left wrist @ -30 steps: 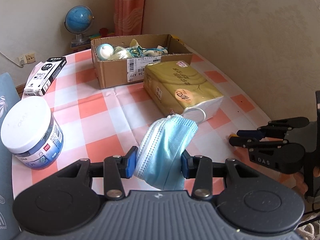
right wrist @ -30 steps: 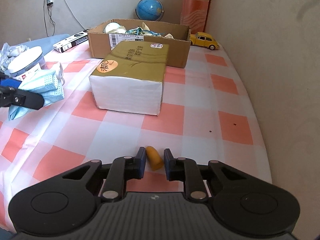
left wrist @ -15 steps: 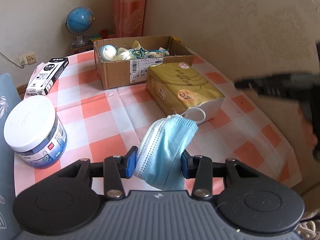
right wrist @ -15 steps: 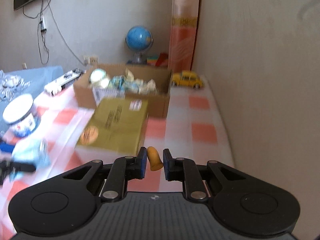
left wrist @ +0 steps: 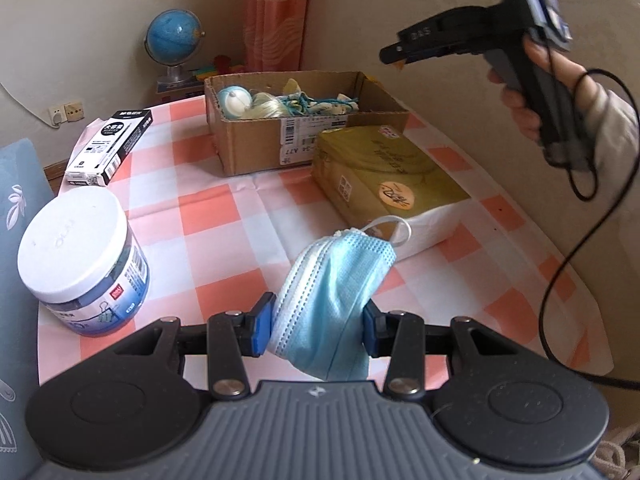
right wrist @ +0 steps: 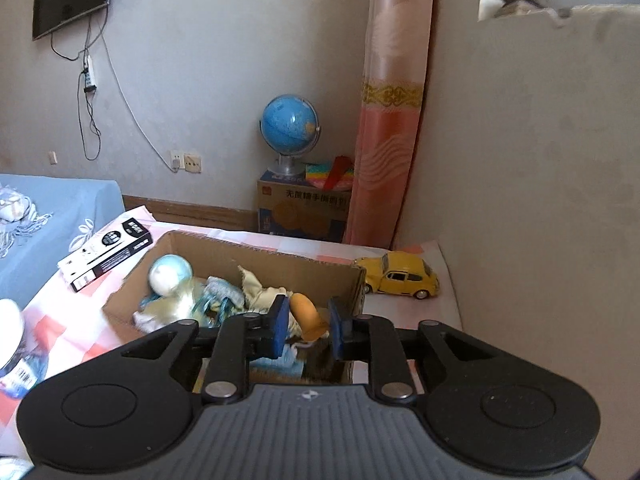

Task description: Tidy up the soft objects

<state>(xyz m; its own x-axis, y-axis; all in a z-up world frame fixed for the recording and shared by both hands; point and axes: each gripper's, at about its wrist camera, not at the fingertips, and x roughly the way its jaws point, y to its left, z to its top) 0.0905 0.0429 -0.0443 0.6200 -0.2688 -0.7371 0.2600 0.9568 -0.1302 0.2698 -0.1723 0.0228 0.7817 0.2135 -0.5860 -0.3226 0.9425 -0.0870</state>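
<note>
Left tool (left wrist: 318, 330) clamped on blue mask (left wrist: 334, 300), right tool (right wrist: 306, 328) opening around orange piece (right wrist: 306, 314), checked tablecloth (left wrist: 224, 216), grey walls.

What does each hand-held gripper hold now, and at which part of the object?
The left hand-held gripper clamps the folded blue face mask across its lower middle. The right hand-held gripper is opening; the small orange soft piece sits between its jaws, no longer squeezed.
</note>
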